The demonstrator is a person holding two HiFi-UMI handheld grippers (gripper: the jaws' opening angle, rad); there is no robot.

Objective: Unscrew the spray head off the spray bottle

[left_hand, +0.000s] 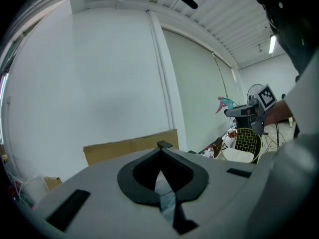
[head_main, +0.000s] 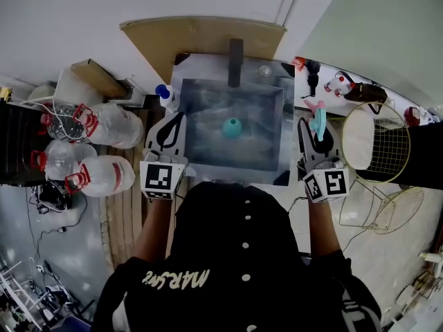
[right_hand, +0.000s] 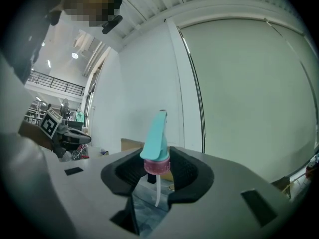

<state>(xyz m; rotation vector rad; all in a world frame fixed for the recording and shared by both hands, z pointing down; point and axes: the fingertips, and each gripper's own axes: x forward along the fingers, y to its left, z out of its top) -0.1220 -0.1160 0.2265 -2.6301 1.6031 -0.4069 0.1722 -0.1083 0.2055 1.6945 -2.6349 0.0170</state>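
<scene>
My right gripper [head_main: 313, 131] is shut on the spray head [head_main: 318, 116], held up at the right of the basin, apart from the bottle. In the right gripper view the teal head [right_hand: 156, 142] stands upright between the jaws, with its pink collar [right_hand: 157, 166] and white dip tube [right_hand: 157, 190] hanging free. A teal bottle [head_main: 232, 126] sits inside the grey basin [head_main: 197, 147]. My left gripper [head_main: 176, 121] is at the basin's left rim, jaws shut with nothing in them [left_hand: 160, 157]. The left gripper view shows the spray head [left_hand: 225, 103] far to the right.
A dark faucet [head_main: 236, 61] stands at the basin's back edge, with a blue-capped bottle [head_main: 163, 92] at its left corner. Large water jugs [head_main: 104, 124] lie on the floor to the left. A wire basket [head_main: 377, 144] and small bottles [head_main: 339, 83] are on the right.
</scene>
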